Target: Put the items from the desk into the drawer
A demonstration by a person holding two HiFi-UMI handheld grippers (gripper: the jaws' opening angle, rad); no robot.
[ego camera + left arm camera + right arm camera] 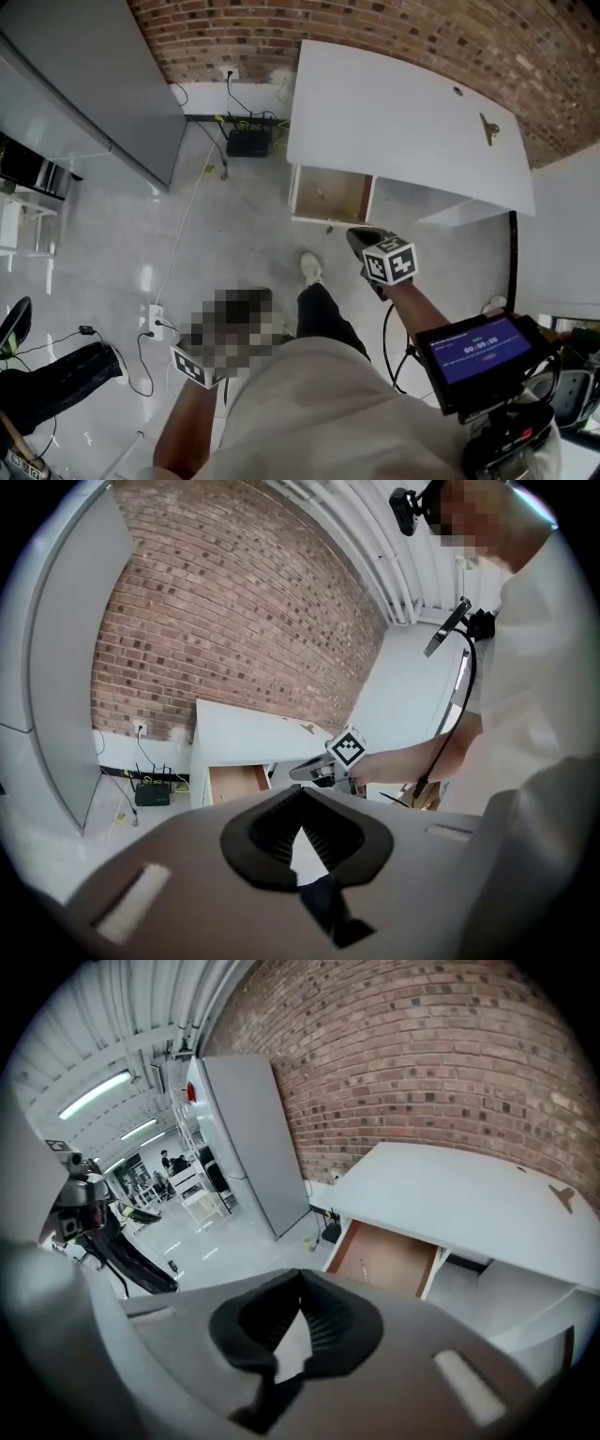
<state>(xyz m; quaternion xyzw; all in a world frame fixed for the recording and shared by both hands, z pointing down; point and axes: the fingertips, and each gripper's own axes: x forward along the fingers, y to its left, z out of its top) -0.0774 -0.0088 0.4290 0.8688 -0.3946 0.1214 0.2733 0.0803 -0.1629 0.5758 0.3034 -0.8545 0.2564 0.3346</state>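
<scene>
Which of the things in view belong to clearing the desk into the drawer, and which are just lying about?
For the job: white desk; small dark item on it; open drawer; left gripper and right gripper, both shut and empty.

Lying about: black router and white power strip on the floor; grey cabinet.

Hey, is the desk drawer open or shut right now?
Open. The drawer is pulled out from under the white desk, and its brown inside shows in the head view and the right gripper view.
</scene>
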